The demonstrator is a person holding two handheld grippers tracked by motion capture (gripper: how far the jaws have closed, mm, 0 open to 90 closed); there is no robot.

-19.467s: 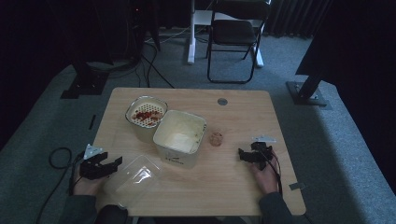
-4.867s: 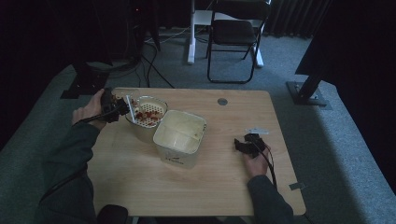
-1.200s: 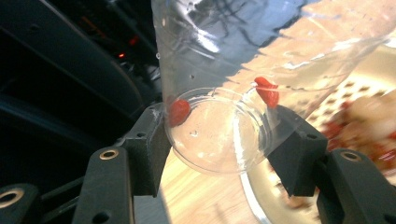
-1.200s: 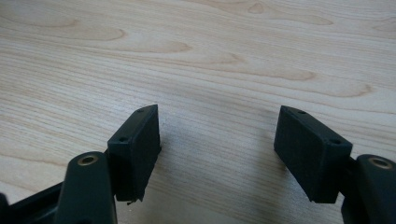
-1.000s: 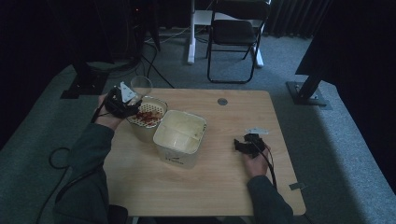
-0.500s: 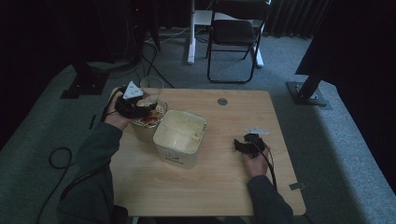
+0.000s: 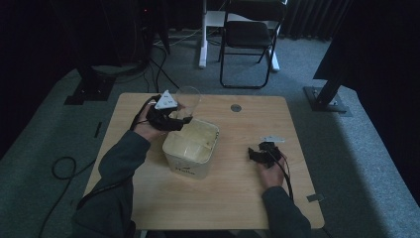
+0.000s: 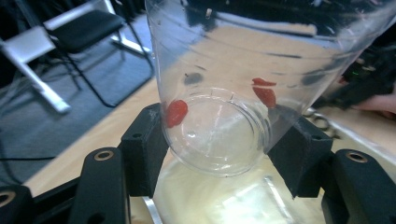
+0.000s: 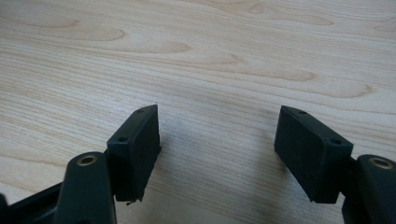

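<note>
You are holding a clear plastic cup in your left gripper. The two black jaws are squeezing the cup near its bottom, one on each side. The cup is tipped over, so its round bottom is facing the camera in the left gripper view. A few small red bits are sticking to the inside of the cup. The jaws have just been opening a little, but the cup is between them and the pads are touching it.

In the high view, the cup is sitting up in the air at the far left part of the wooden table. It is hanging just past the far corner of a big white tub. Your left gripper is right beside that tub, and your left hand is wrapping around the gripper.

Your right gripper is resting on the table, well apart from the tub, on the right side. In the right gripper view its jaws are standing apart with nothing but bare wood between them.

A black folding chair is standing on the grey floor behind the table.
</note>
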